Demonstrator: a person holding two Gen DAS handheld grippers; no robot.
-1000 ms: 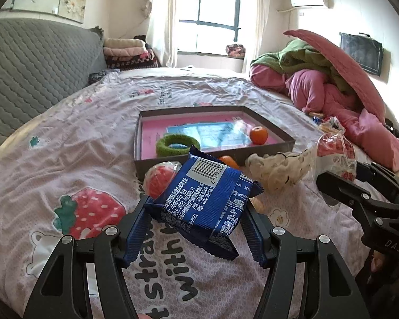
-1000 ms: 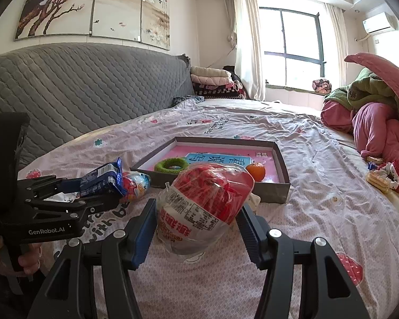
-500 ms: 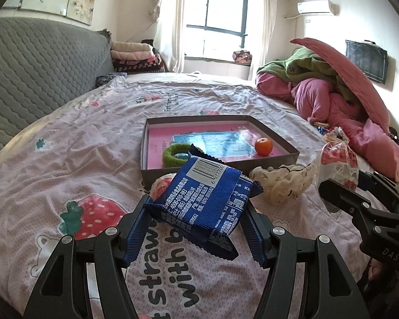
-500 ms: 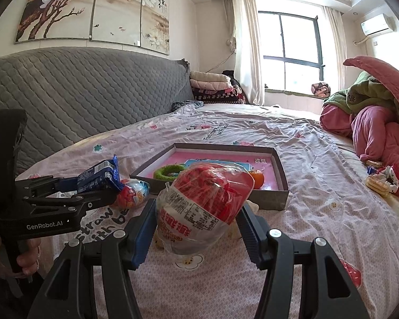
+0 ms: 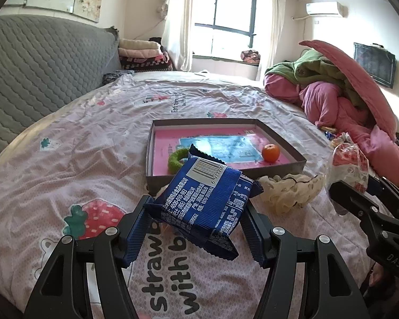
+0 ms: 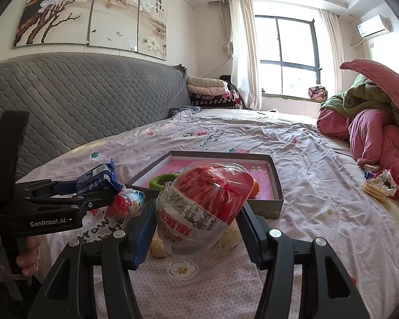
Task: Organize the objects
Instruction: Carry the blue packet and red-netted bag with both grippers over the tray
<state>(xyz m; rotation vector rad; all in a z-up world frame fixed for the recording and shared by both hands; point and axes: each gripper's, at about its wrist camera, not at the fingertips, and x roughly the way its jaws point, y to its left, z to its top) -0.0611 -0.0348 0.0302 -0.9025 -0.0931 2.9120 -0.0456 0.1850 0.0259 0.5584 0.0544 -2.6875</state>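
Carrying snacks toward the tray (image 5: 284, 143), the left gripper (image 5: 199, 228) pinches a blue packet (image 5: 207, 204), the right gripper (image 6: 196, 226) a red bag (image 6: 204, 202); next, lowering both inside.

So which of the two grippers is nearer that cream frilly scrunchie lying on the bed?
Right, probably. The right gripper hangs almost above the scrunchie; the left gripper is off to its side.

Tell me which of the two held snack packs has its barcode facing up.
The blue wrapper in the left gripper: a white barcode patch shows on top. The red-and-clear bag in the right gripper shows only printed text.
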